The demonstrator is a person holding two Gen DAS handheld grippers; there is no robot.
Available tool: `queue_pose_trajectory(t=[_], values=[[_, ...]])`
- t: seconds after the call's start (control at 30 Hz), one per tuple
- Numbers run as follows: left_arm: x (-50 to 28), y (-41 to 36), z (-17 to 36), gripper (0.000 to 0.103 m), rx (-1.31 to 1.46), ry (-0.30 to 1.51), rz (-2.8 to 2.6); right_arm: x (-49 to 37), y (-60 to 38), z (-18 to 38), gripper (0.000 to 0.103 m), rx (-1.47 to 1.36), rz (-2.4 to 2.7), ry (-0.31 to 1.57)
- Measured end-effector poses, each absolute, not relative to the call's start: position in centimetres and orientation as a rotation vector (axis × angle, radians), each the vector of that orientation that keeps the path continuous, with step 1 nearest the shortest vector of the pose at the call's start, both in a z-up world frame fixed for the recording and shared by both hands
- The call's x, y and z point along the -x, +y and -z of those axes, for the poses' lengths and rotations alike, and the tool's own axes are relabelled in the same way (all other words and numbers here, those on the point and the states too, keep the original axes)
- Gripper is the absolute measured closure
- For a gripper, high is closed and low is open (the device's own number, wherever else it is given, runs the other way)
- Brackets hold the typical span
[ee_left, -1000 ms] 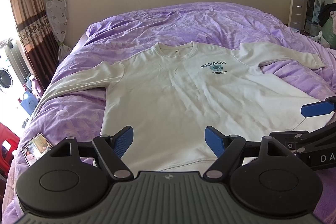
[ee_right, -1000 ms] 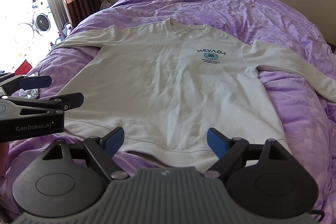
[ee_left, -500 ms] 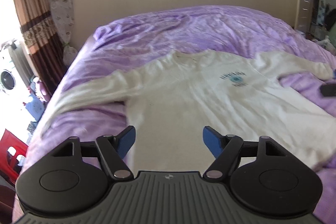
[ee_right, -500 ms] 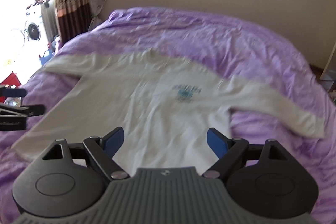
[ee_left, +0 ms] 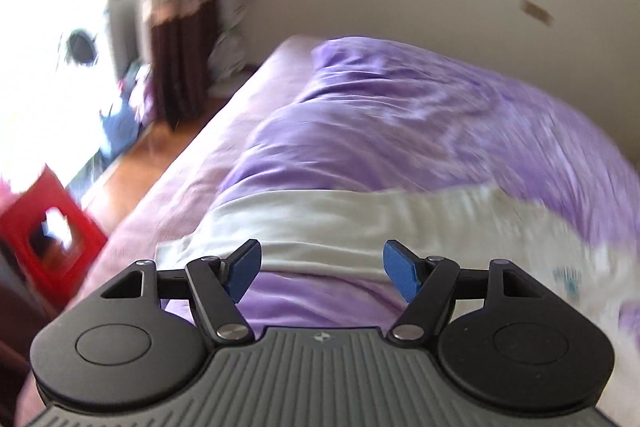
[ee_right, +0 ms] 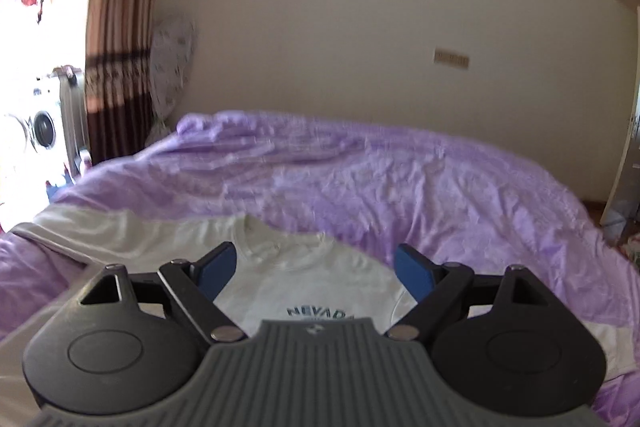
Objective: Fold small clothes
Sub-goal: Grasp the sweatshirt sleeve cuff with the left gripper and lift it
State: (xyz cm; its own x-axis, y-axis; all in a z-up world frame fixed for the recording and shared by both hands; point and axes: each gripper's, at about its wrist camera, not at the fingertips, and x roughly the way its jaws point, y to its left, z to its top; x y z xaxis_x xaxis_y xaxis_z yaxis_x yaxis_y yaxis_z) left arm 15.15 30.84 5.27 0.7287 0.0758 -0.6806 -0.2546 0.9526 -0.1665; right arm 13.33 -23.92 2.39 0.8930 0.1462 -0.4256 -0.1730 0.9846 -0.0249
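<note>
A white sweatshirt (ee_right: 304, 291) with a "NEVADA" print lies flat on the purple bed cover (ee_right: 360, 179). In the right wrist view its collar and chest show between the fingers of my right gripper (ee_right: 316, 263), which is open and empty above it. In the blurred left wrist view the sweatshirt's left sleeve (ee_left: 320, 219) stretches across the bed toward the bed's left edge. My left gripper (ee_left: 321, 261) hovers over that sleeve near its cuff. Its jaws are wide and closing slightly, with nothing pressed between the blue pads.
The bed's left edge drops to a wooden floor (ee_left: 132, 163) with a red stool (ee_left: 48, 227) beside it. A brown curtain (ee_right: 116, 47), a washing machine (ee_right: 40, 127) and a bright window stand further left. A beige wall runs behind the bed.
Both grippers have left the sweatshirt's hem. The left one swung out to the left sleeve and rolled. The right one moved up toward the collar and tilted up. Neither gripper shows in the other's view.
</note>
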Motion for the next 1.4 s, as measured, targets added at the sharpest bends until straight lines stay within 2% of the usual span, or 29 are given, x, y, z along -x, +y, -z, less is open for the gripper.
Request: queue_pose_trajectory(t=[0.3,0.37,0.4,0.43,0.53,0.7,0.83,0.87,0.93,0.97,1.0,1.03,1.07,1.23,1.4], values=[[-14.6,47.0,3.8,0.021,0.800,0.721,-0.298,-26.5,-23.4,5.6,0.022,-0.121,-0.072,0.755],[-13.9,49.7,6.4,0.021,0.948,0.684,-0.311,-28.8,-22.4,7.3,0.032,-0.067,-0.029,0.785],[-13.5,51.0,7.6,0.021,1.016,0.670,-0.316,-29.8,-21.8,8.1,0.042,-0.038,-0.023,0.794],[-13.3,51.9,8.8,0.021,1.072,0.660,-0.321,-30.5,-21.3,8.7,0.048,-0.019,-0.028,0.797],[-12.4,53.4,11.7,0.021,1.211,0.642,-0.340,-32.1,-20.1,10.1,0.060,0.015,-0.052,0.811],[-12.7,54.7,15.6,0.021,1.400,0.632,-0.377,-33.8,-17.2,11.7,0.060,0.102,-0.104,0.827],[-14.3,55.0,17.4,0.022,1.422,0.675,-0.455,-34.0,-15.2,12.3,0.060,0.161,-0.144,0.810],[-14.7,55.1,17.7,0.025,1.421,0.686,-0.478,-34.0,-14.9,12.4,0.060,0.170,-0.150,0.805],[-15.4,55.4,17.9,0.060,1.424,0.700,-0.531,-34.0,-14.5,12.4,0.057,0.180,-0.166,0.803],[-15.6,55.6,17.7,0.068,1.426,0.699,-0.548,-34.0,-14.4,12.4,0.054,0.189,-0.173,0.804],[-15.7,55.8,17.3,0.082,1.420,0.689,-0.560,-33.8,-14.3,12.3,0.050,0.202,-0.178,0.804],[-15.8,55.9,16.5,0.087,1.397,0.678,-0.574,-33.6,-14.2,12.3,0.049,0.218,-0.181,0.800],[-15.8,55.7,15.4,0.097,1.360,0.656,-0.598,-33.4,-14.2,12.2,0.049,0.236,-0.181,0.794],[-16.3,52.1,6.2,0.098,1.085,0.509,-0.575,-32.7,-15.6,11.4,0.049,0.231,-0.195,0.800],[-18.7,42.9,-4.2,0.098,0.743,0.420,-0.443,-31.7,-18.0,9.2,0.049,0.122,-0.226,0.799]])
